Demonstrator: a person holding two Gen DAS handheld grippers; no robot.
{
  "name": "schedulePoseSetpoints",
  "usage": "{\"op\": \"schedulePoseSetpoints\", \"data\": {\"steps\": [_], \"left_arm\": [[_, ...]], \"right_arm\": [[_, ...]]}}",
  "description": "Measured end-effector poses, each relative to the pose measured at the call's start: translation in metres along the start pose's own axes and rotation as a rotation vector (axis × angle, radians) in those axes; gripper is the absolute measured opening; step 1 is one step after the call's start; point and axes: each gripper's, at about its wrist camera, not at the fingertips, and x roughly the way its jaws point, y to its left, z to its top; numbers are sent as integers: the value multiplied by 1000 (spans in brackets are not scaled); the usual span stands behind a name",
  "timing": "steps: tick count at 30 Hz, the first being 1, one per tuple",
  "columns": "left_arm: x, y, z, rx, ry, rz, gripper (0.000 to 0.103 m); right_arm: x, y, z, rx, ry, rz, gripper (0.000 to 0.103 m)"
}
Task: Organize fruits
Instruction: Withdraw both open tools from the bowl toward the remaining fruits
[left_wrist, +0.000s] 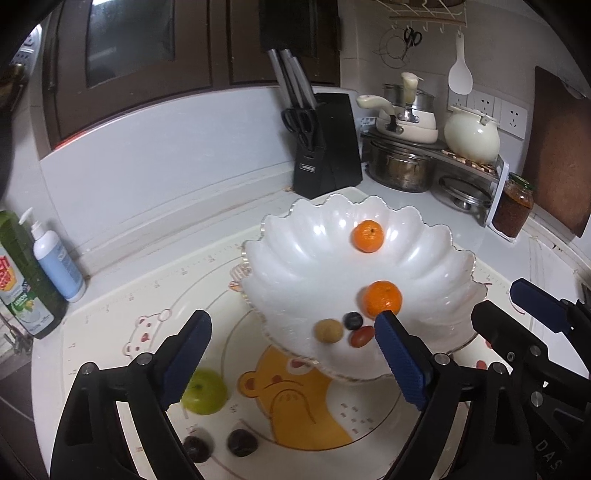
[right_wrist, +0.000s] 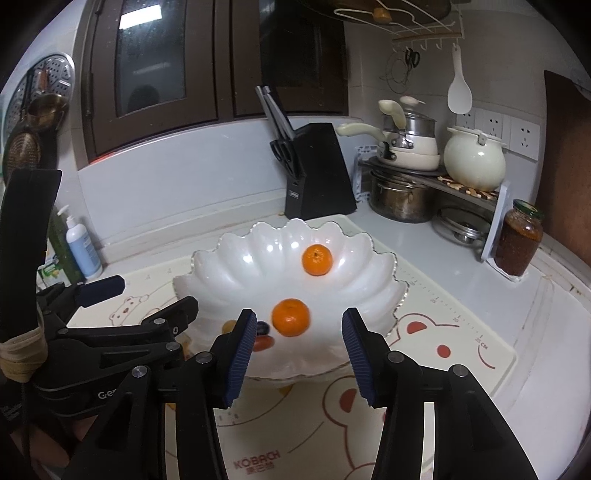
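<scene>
A white scalloped bowl (left_wrist: 295, 266) (right_wrist: 240, 266) stands on a bear-print mat (left_wrist: 155, 295). It holds two oranges (left_wrist: 367, 236) (left_wrist: 382, 299), a tan round fruit (left_wrist: 328, 330), a dark berry (left_wrist: 353, 320) and a red cherry tomato (left_wrist: 361, 336). On the mat lie a green apple (left_wrist: 205, 391) and two dark fruits (left_wrist: 197, 448) (left_wrist: 242, 442). My left gripper (left_wrist: 291, 325) (right_wrist: 159, 293) stands wide open and empty over the bowl's near rim. Over the bowl's front, my right gripper (right_wrist: 300, 321) (left_wrist: 498, 295) is open; the near orange (right_wrist: 290, 317) shows between its fingertips, untouched.
Behind the bowl stands a black knife block (left_wrist: 325, 147). A rack of pots (left_wrist: 402, 166) and a glass jar (left_wrist: 513, 206) fill the back right corner. Soap bottles (left_wrist: 55, 258) stand at the left. A dark cutting board (left_wrist: 561, 147) leans on the right wall.
</scene>
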Motion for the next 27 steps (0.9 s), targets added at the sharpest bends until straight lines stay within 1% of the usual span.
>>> {"op": "schedulePoseSetpoints", "data": {"steps": [8,18,27], "left_arm": [[-21,32,-9,-12,-21,60,91],[-44,70,-27,-43,-28,103,91],[-58,102,-46,-76,-25,140,91]], "right_arm": [[-5,28,-2,-28,-2,27,49],[-15,65,-2,-79,-5,55,49],[-17,97,-9,-125,5,76,50]]}}
